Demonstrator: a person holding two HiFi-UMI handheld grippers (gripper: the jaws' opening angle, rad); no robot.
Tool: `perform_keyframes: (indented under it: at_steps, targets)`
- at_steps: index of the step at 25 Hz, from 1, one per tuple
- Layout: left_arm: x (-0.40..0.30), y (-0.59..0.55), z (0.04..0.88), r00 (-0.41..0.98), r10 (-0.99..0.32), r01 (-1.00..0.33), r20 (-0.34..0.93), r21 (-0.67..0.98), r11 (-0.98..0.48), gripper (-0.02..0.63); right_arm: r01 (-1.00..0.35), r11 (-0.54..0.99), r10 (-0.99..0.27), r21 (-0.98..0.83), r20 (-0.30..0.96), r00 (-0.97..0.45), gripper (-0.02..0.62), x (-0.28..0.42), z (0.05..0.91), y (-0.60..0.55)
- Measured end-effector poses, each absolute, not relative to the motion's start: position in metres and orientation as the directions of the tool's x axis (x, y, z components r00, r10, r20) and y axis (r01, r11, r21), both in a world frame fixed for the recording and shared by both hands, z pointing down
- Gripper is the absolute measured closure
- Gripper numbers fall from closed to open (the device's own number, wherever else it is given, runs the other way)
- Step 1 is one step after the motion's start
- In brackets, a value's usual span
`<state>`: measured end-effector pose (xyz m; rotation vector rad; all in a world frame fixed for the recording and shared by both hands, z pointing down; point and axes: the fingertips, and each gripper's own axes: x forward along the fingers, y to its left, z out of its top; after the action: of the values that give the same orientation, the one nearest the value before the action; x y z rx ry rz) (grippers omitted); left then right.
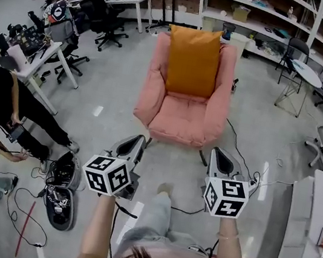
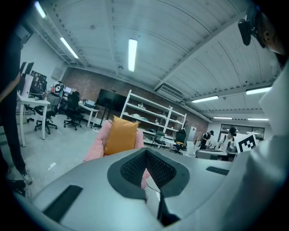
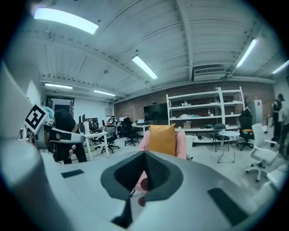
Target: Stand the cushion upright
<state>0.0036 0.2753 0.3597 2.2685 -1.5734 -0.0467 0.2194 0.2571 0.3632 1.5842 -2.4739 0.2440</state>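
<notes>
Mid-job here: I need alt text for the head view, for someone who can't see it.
An orange cushion stands upright against the back of a pink armchair in a workshop. Nearer the camera, short of the chair, the left gripper and right gripper are held side by side, both shut and empty.

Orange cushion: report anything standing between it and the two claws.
Nothing visible does. Only floor separates the left claw and right claw, both shut and empty, from the pink armchair where the cushion stands upright.

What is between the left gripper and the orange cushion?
Head view: some grey floor, then the pink armchair seat, separate the left gripper from the cushion.
</notes>
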Motion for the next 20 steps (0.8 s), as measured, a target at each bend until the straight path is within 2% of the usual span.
perform_keyframes:
  at_steps: [6,20]
  targets:
    - [0.013,0.298,0.346,0.429,-0.894,-0.863,0.132,0.351,-0.363,0.609,-0.923,0.378,-0.898,-0.075,0.215,-0.385,0.578,0.226,0.354,0.268]
    - [0.027,0.307,0.348,0.446,-0.882,-0.874,0.150,0.284,-0.393,0.609,-0.932,0.336,-0.917,-0.137,0.176,-0.357,0.580,0.247,0.356,0.287]
